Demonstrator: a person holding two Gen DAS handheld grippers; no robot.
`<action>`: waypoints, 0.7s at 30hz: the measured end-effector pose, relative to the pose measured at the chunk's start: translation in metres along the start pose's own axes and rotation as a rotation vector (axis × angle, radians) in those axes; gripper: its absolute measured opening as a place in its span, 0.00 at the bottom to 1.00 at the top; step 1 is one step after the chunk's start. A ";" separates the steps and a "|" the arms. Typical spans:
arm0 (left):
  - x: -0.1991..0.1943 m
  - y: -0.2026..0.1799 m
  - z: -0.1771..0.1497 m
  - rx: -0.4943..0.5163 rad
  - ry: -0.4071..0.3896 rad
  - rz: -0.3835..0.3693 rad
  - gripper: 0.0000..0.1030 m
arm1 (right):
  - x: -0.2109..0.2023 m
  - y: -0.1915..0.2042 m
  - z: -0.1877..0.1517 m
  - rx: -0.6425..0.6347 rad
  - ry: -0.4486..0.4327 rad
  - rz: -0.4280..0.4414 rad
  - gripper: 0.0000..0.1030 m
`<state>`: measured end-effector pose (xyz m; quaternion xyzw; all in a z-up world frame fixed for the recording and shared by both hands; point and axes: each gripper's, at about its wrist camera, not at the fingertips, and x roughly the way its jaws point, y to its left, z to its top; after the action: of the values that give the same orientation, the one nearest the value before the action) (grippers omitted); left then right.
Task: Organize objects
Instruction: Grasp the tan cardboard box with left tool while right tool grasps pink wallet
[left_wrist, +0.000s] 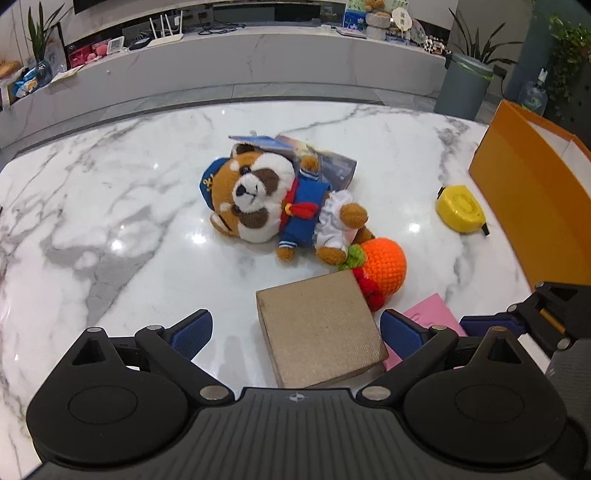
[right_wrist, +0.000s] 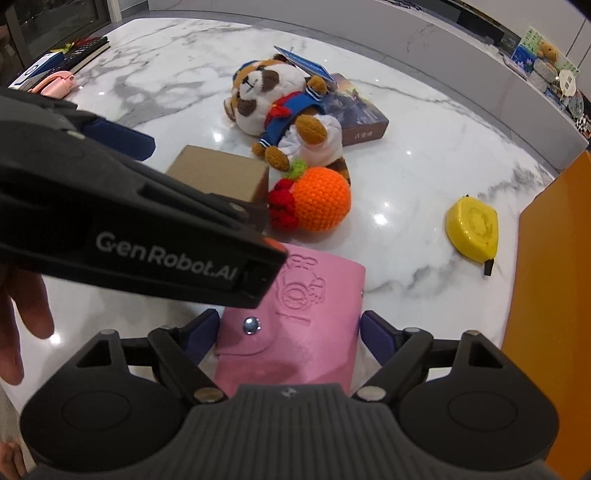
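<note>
While the left tongs (left_wrist: 295, 328) stand spread wide with the cardboard box (left_wrist: 317, 328) between them, the box sits off-centre, close to the right-hand pad (left_wrist: 400, 334) and clear of the left-hand pad; neither appears to touch it. In that view the box's long axis runs roughly from 11 to 5 o'clock, so the tongs would need to shift toward 3 o'clock to straddle it squarely. The right tongs (right_wrist: 288, 332) are also apart, flanking the pink wallet (right_wrist: 295, 325) that lies flat on the marble counter (right_wrist: 424, 155); whether their pads touch its edges is hard to say from here.

The box is matte, stiff and square-edged. The wallet looks like soft embossed leather with a metal snap. Beyond, at 12 o'clock, lies the plush raccoon (left_wrist: 273, 199) on a book (right_wrist: 354, 107); the crocheted orange (left_wrist: 382, 264) touches the box's far corner. A glossy yellow tape measure (left_wrist: 461, 208) rests near the orange bin (left_wrist: 517, 184) at 2 o'clock.
</note>
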<state>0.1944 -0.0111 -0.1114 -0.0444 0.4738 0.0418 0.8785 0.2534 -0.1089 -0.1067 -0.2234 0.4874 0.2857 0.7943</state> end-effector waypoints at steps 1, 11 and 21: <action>0.002 0.001 -0.001 -0.001 0.005 -0.002 1.00 | 0.001 -0.002 0.000 0.009 -0.002 0.007 0.82; 0.005 0.007 -0.013 0.006 0.047 -0.012 0.70 | 0.002 -0.007 -0.002 0.029 0.002 0.045 0.82; -0.011 0.029 -0.033 0.012 0.077 -0.027 0.67 | -0.005 -0.011 -0.015 0.011 0.019 0.063 0.82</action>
<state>0.1574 0.0135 -0.1216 -0.0472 0.5070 0.0255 0.8603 0.2495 -0.1282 -0.1082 -0.2062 0.5033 0.3059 0.7814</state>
